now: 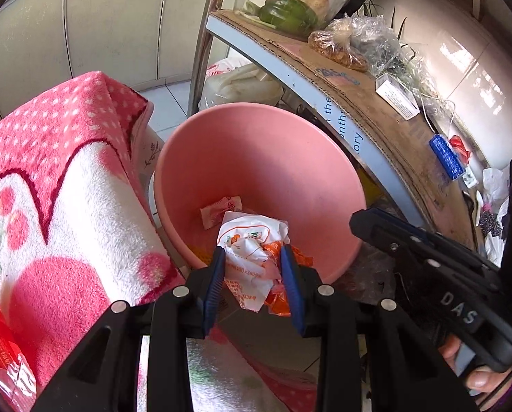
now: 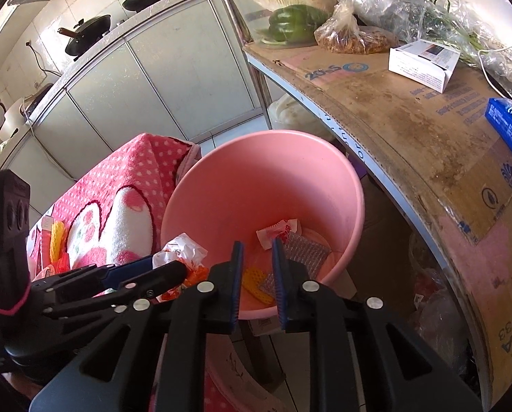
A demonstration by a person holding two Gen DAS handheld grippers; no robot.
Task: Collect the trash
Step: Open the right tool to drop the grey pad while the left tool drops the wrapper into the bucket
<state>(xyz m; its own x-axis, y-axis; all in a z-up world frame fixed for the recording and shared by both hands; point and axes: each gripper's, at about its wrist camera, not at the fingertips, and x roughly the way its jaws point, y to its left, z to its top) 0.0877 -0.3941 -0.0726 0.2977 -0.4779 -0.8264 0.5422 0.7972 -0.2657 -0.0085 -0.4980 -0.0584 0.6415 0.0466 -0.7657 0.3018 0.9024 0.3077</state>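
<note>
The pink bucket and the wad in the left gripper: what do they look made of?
Pink bucket: looks like matte moulded plastic, smooth and even in colour. Wad in the left gripper: probably thin printed plastic film or coated paper, white and orange, sharply crumpled.

Left gripper point(image 1: 254, 257) clamps something between its pads; right gripper point(image 2: 257, 250) stands parted, empty.

At the frame's right I see a cardboard-covered shelf point(image 2: 410, 127); on it lie a white box point(image 2: 424, 63), a blue packet point(image 2: 510, 130), and bagged food point(image 2: 352, 39).
</note>
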